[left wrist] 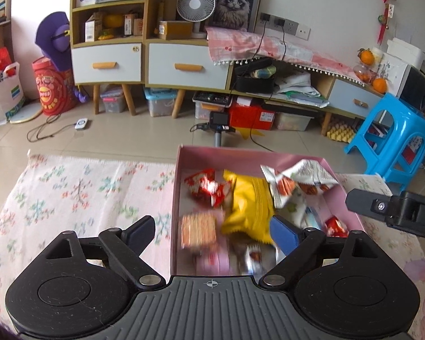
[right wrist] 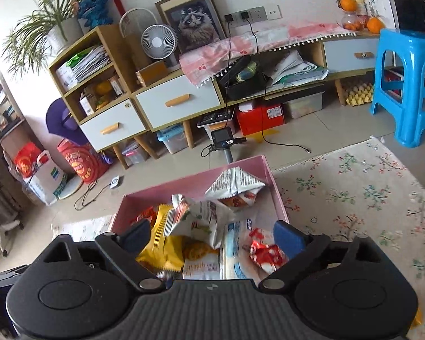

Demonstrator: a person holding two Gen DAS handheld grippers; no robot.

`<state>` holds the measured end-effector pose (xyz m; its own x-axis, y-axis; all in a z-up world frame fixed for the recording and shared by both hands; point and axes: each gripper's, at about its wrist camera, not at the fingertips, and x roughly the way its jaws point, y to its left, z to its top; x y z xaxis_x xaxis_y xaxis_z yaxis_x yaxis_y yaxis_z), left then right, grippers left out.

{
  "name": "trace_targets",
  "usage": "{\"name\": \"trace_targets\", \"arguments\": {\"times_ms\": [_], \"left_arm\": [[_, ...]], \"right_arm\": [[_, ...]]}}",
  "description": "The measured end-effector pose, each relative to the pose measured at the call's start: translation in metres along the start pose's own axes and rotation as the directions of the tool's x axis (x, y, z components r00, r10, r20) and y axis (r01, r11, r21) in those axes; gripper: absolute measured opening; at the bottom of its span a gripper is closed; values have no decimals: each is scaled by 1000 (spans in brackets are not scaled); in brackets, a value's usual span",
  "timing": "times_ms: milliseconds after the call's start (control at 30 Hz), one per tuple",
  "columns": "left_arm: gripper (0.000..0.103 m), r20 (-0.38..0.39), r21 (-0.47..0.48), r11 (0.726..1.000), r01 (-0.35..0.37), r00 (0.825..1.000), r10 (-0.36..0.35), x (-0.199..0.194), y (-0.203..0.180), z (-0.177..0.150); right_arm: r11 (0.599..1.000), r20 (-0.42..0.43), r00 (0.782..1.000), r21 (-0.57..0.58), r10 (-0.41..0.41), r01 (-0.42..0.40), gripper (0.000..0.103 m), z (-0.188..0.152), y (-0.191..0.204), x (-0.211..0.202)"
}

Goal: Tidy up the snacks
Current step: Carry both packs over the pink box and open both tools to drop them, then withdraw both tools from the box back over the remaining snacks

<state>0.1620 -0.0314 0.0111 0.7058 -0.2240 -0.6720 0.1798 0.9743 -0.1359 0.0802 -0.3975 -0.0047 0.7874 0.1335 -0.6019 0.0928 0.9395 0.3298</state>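
A pink box (left wrist: 181,170) stands on a floral cloth and holds a loose heap of snacks. In the left wrist view I see a yellow packet (left wrist: 246,198), red packets (left wrist: 206,187), a white printed packet (left wrist: 300,175) and a blurred orange cracker pack (left wrist: 198,229). My left gripper (left wrist: 212,228) hangs above the box's near end, open, with nothing pressed between its pads. In the right wrist view my right gripper (right wrist: 212,233) is open too, above the same pink box (right wrist: 189,187), over white packets (right wrist: 235,187), the yellow packet (right wrist: 161,243) and a red packet (right wrist: 266,252).
The floral cloth (left wrist: 79,192) spreads left of the box and the same floral cloth (right wrist: 354,198) spreads right of it. A small camera on a pole (left wrist: 218,124) stands just beyond the box. A blue plastic stool (left wrist: 393,136) is at the right, and low cabinets (left wrist: 184,68) line the wall.
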Motion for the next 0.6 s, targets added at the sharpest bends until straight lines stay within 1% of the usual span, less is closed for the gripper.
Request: {"name": "trace_targets", "arguments": {"times_ms": [100, 300, 400, 600], "left_arm": [[93, -5, 3, 1000, -2, 1000, 2, -12, 4, -11], [94, -33, 28, 999, -16, 999, 17, -30, 11, -35], [95, -54, 22, 1000, -20, 998, 21, -37, 17, -49], [95, -89, -6, 1000, -1, 996, 0, -44, 28, -75]], "right_arm": [[1000, -3, 1000, -26, -3, 3, 90, -7, 3, -12], [993, -20, 999, -113, -27, 24, 92, -24, 14, -27], [990, -31, 999, -141, -28, 23, 93, -32, 17, -33], [984, -35, 999, -174, -34, 27, 93, -50, 14, -43]]}}
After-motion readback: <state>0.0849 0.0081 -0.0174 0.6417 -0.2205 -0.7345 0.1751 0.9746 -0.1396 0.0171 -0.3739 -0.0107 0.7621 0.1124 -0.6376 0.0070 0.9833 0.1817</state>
